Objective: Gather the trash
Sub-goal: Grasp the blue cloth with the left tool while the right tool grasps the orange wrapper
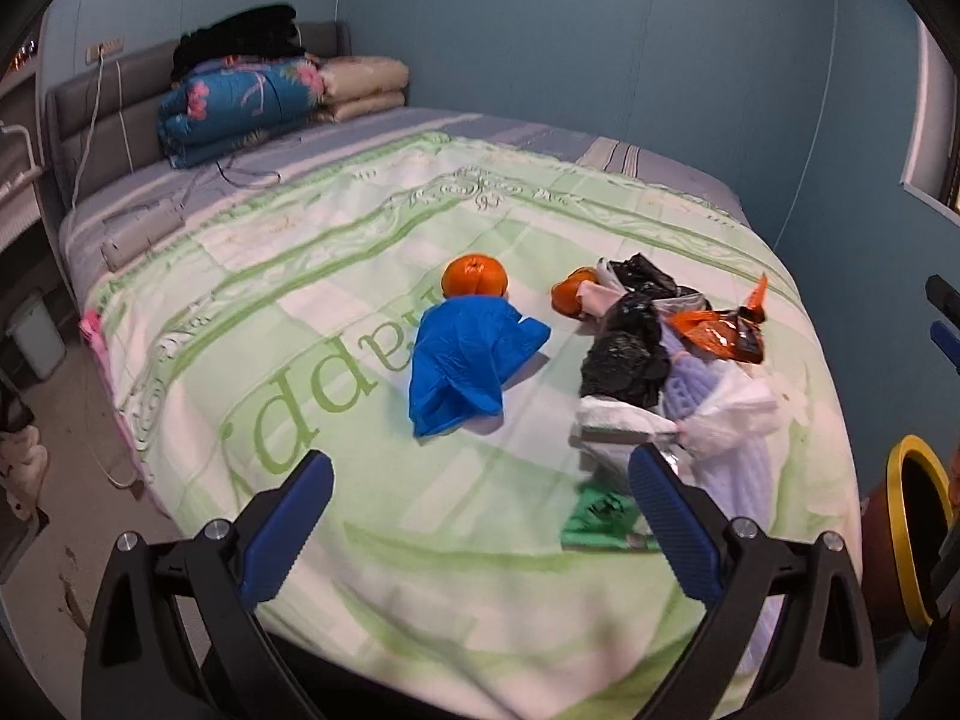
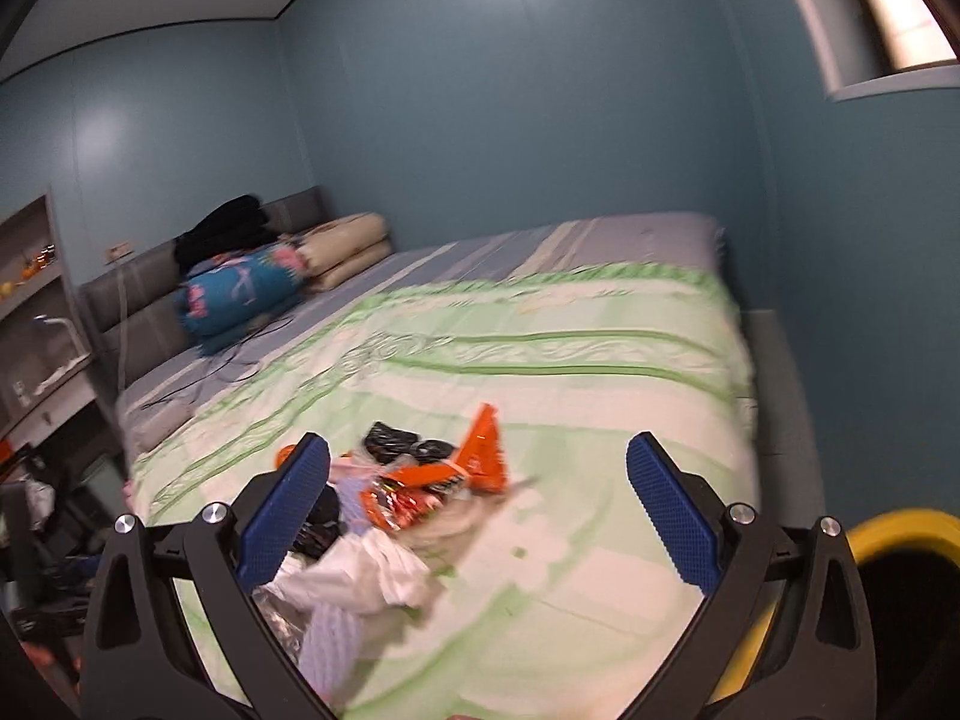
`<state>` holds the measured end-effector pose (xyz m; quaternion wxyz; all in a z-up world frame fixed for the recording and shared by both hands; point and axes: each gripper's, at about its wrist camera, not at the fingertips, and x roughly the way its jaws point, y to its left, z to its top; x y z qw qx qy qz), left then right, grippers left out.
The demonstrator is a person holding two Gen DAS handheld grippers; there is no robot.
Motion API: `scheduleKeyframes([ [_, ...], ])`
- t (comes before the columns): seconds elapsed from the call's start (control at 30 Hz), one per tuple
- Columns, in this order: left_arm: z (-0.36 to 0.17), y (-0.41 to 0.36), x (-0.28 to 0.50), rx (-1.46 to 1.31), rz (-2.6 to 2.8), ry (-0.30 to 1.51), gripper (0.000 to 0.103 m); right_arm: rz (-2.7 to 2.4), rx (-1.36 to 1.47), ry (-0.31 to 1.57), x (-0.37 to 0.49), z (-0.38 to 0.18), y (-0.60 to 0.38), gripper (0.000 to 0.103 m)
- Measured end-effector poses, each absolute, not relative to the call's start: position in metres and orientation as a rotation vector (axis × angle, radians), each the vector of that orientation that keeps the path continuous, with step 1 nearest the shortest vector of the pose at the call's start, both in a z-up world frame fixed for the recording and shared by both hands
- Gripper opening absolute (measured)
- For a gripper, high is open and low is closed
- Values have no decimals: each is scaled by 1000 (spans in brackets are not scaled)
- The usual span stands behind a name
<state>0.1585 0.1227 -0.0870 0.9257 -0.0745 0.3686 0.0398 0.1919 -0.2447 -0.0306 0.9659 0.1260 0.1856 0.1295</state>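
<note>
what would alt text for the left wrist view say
An open left gripper hovers over a green-and-white bedspread strewn with trash: a blue plastic bag, a whole orange, and a pile of black bags and wrappers. Folded quilts sit by the headboard.

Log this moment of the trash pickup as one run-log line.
left gripper: open, empty | right gripper: open, empty | trash pile on bed | blue bag beside orange | yellow-rimmed bin at bedside

left gripper | right gripper | black frames | blue ribbed pads | silver screws
</note>
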Motion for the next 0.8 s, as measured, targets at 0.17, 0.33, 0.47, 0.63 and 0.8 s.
scheduleKeyframes([
  [0.17, -97, 139, 195, -193, 92, 793, 95, 317, 260, 566, 264, -49, -238, 95],
  [0.33, -100, 145, 230, -190, 98, 830, 95, 329, 293, 695, 313, -78, -235, 95],
  [0.47, -107, 146, 253, -188, 82, 851, 95, 332, 324, 759, 344, -92, -227, 95],
  [0.63, -116, 159, 274, -271, 69, 856, 95, 341, 327, 796, 368, -102, -216, 94],
  [0.8, -127, 152, 291, -225, 45, 872, 94, 338, 308, 828, 379, -111, -206, 82],
])
